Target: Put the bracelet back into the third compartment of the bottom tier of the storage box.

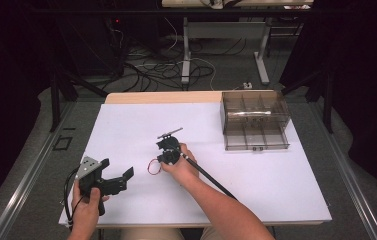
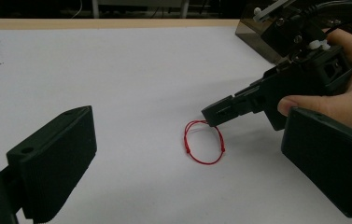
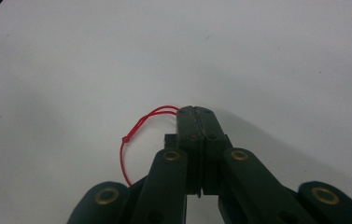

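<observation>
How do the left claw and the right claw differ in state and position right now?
The left claw stands wide open with nothing between its jaws, while the right claw is shut on the red string loop. The left claw is held back near the white table's front left edge; the right claw is tipped down to the surface mid-table. Both are black, hand-held, and point toward the loop.

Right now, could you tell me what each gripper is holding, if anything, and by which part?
The right gripper is shut on the thin red string loop, pinching its far edge. The left gripper is open and holds nothing.
</observation>
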Demonstrator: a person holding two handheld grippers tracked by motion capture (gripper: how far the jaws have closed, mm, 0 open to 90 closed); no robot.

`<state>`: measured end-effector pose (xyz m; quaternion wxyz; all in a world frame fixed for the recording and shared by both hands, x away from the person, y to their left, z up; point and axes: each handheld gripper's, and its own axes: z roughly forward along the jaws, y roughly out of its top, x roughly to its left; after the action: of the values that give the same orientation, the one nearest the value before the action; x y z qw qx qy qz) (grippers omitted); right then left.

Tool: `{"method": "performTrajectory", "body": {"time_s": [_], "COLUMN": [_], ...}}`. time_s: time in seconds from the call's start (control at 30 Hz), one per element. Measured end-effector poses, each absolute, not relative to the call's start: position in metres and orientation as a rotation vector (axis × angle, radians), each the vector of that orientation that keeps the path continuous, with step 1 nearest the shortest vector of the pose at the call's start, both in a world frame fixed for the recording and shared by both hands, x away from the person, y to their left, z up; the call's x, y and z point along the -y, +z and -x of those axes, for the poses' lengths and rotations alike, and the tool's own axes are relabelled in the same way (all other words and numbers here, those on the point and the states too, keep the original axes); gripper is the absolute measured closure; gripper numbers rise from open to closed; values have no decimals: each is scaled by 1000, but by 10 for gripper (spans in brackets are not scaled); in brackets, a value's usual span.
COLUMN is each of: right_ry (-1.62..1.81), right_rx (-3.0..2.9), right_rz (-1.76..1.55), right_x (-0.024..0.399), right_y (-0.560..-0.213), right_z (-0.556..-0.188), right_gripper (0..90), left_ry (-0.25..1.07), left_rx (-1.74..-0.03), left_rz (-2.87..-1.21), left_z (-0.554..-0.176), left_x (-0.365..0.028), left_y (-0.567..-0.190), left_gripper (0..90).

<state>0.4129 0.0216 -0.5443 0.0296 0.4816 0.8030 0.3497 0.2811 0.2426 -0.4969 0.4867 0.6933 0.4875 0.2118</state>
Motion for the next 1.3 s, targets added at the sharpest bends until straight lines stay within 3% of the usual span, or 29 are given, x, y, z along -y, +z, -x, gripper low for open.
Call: {"method": "performTrajectory", "body": {"time_s": [1.3], "right_ry": [1195], "right_rx": [-2392], "right_rz": [-1483], "right_x": [4], "right_y": [-524], "right_z": [-415], "right_gripper": [900], "left_ry": [519], "left_rx": [-1186], "left_rz": [-1688], "left_z": [-281], "left_x": [-243], "left_y": [-497], "left_gripper": [35]}}
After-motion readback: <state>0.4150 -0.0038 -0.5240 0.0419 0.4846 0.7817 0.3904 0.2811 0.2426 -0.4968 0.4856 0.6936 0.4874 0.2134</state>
